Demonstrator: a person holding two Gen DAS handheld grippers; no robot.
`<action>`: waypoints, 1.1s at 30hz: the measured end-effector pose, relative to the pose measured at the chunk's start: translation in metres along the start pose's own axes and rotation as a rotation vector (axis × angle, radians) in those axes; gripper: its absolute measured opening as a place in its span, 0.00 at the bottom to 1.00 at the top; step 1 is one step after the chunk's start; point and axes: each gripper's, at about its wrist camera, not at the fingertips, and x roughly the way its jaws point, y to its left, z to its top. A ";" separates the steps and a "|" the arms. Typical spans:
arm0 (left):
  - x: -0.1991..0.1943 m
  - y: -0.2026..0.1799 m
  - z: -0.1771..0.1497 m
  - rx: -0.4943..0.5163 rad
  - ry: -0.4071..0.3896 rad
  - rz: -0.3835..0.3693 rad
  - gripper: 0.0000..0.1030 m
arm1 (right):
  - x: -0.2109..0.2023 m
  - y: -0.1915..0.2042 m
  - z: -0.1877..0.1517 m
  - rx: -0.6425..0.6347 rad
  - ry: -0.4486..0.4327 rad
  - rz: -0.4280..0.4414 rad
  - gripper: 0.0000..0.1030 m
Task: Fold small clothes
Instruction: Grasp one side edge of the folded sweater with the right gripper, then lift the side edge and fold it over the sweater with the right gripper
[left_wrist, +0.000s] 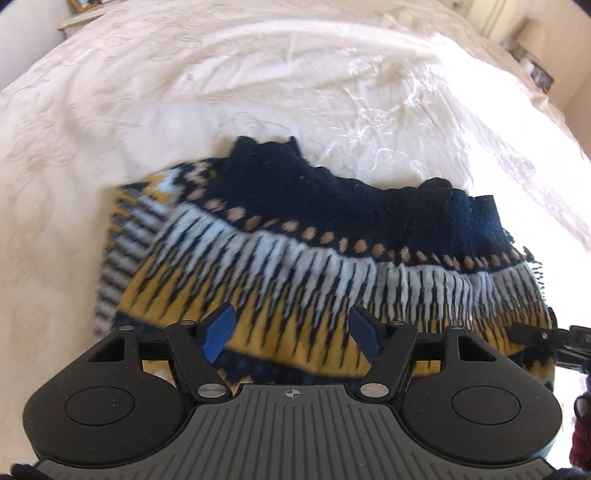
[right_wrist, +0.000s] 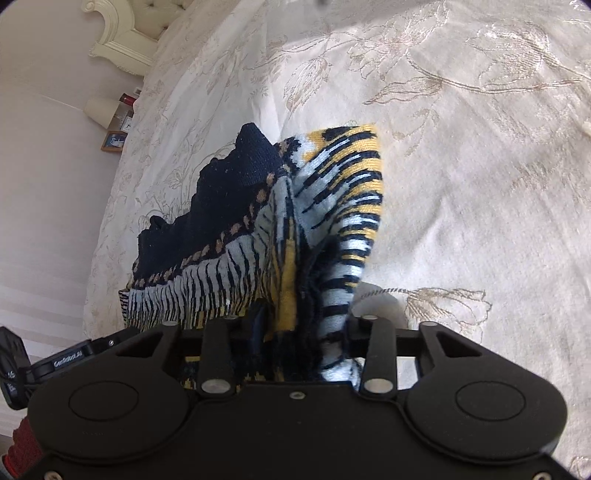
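where it lies bunched on the cream embroidered bedspread (right_wrist: 461, 155), knitted sweater (left_wrist: 332, 236) in navy, pale blue and mustard bands, navy part humped on top. one patterned fold lifted upright, pinched in the right gripper (right_wrist: 295, 332), jaws closed tight on the cloth. left gripper (left_wrist: 291, 332) just over the near mustard band, blue pads (left_wrist: 218, 332) spread wide, nothing between them. beyond the bed's edge, lampshade (right_wrist: 101, 110) and small framed picture (right_wrist: 113, 142) by the wall, carved headboard (right_wrist: 122, 33) above.
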 end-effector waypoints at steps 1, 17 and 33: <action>-0.008 0.005 -0.005 -0.010 -0.001 0.003 0.65 | -0.002 0.002 0.000 0.001 -0.005 -0.011 0.37; -0.080 0.098 -0.073 -0.132 0.017 -0.016 0.65 | -0.015 0.140 -0.012 -0.151 -0.051 -0.109 0.30; -0.100 0.175 -0.105 -0.145 0.041 -0.072 0.65 | 0.126 0.288 -0.060 -0.348 0.096 -0.098 0.30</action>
